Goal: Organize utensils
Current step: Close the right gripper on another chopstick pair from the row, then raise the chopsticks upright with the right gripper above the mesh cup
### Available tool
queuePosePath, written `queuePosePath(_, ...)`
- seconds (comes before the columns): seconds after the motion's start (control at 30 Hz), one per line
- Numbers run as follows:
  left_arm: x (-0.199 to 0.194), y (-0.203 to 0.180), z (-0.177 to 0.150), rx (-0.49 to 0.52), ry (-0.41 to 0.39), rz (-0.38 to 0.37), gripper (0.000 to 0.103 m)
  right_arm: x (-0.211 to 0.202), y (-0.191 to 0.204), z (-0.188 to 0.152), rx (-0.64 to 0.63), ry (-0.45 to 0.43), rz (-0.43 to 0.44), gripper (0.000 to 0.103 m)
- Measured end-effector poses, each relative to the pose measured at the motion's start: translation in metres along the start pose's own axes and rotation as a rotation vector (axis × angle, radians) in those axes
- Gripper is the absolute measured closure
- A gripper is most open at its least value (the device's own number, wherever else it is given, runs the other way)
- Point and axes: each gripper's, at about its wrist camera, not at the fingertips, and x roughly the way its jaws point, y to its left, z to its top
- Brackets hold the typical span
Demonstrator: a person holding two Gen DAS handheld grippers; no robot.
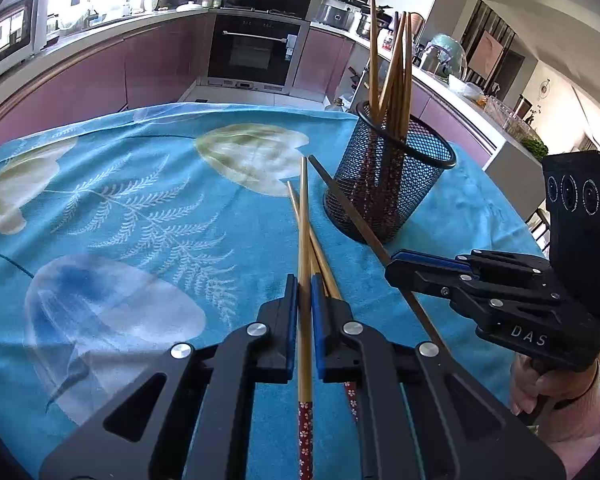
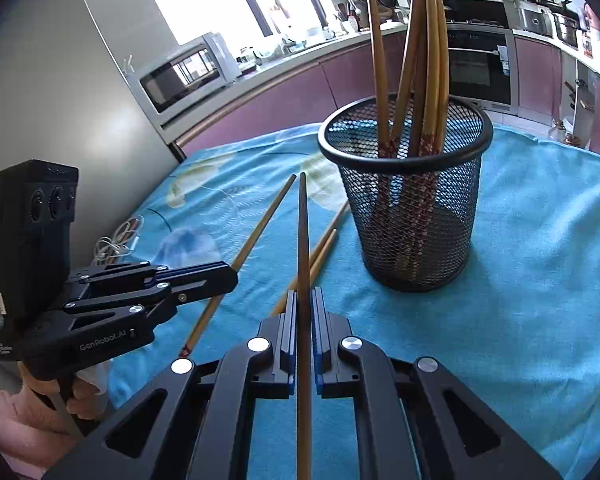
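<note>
Chopsticks are the job here: several already stand bunched in the black mesh cup (image 2: pixel 406 196) on the blue flowered cloth (image 1: pixel 140 208) over the worktop, two more lie crossed on the cloth just short of the cup, and each hand-held gripper carries one. The left hand-held gripper (image 1: pixel 305 292) is clamped on a bamboo chopstick (image 1: pixel 304 216) that runs straight out along its fingers, patterned red end back toward the person and thin tip forward, aimed a little left of the cup. The right hand-held gripper (image 2: pixel 304 304) is likewise pinched shut on its own chopstick (image 2: pixel 303 232), long axis in line with the fingers, tip stopping short of the cup's near wall and to its left. In both wrist views the cup sits ahead and to the right, and it looms closer to the right gripper, so that hand looks better placed to go first. Either stick lies nearly flat and low; I judge it must be lifted and tipped upright above the rim before it can drop in among the others.
</note>
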Motion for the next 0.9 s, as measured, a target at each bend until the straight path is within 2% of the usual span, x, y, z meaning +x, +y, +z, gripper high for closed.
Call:
queuePosePath(0.3, -0.030, -0.007, 0.004, 0.010, -0.055, -0.047, 0.095, -0.030, 0.002, 0.002, -0.007, -0.070, 0.039, 0.097)
queuePosePath(0.9, -0.088, -0.013, 0.022, 0.010, -0.175, -0.140, 0.095, -0.076, -0.008, 0.010, -0.008, -0.202, 0.044, 0.097)
